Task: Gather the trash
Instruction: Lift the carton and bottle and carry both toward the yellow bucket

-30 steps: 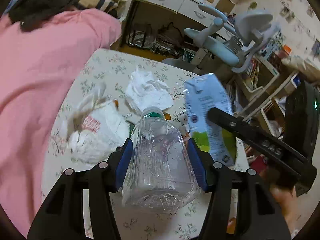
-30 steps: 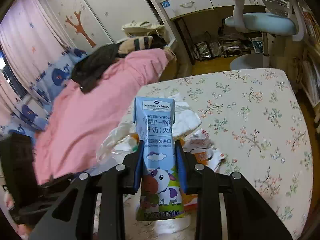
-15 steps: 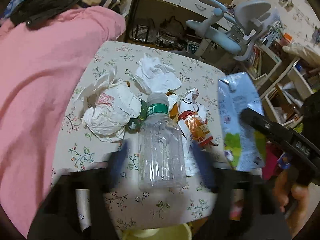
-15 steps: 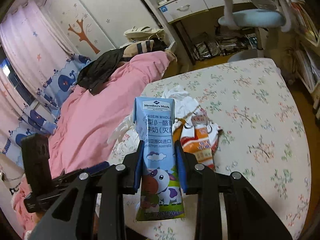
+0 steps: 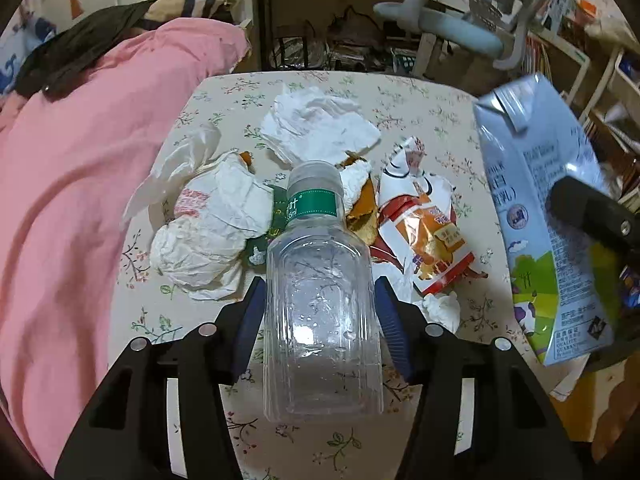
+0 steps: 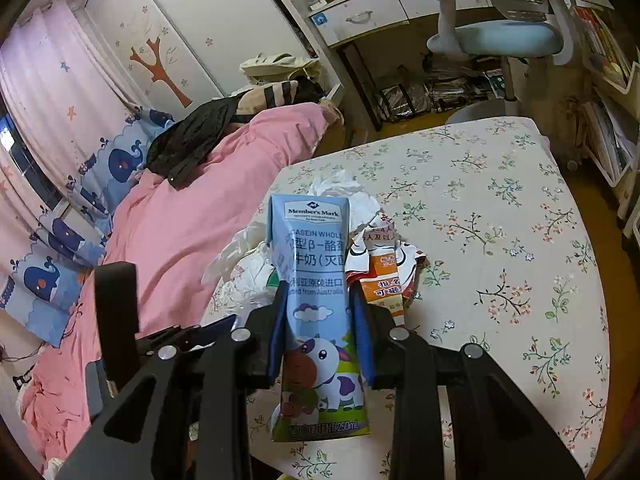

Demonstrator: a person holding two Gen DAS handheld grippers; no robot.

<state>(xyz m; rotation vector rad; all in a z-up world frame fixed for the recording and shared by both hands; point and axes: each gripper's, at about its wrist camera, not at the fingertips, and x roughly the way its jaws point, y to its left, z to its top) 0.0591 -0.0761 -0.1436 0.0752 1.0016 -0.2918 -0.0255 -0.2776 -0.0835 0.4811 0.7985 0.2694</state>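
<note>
My left gripper [image 5: 320,312] is shut on a clear plastic bottle [image 5: 320,280] with a green label, held above the floral table [image 5: 432,104]. My right gripper [image 6: 320,328] is shut on a blue milk carton [image 6: 316,280], also seen at the right of the left wrist view [image 5: 536,184]. On the table lie a crumpled white tissue [image 5: 316,120], a crumpled white plastic bag [image 5: 208,220], an orange and red snack wrapper [image 5: 424,236] and a small tissue scrap [image 5: 442,308].
A bed with a pink quilt [image 5: 80,160] borders the table's left side. A desk [image 6: 360,16] and a blue chair [image 6: 500,36] stand beyond the far edge. Shelves [image 6: 608,120] stand at the right.
Both grippers have lifted and pulled back from the table with the bottle and the carton still held. More of the table and the trash pile shows below them.
</note>
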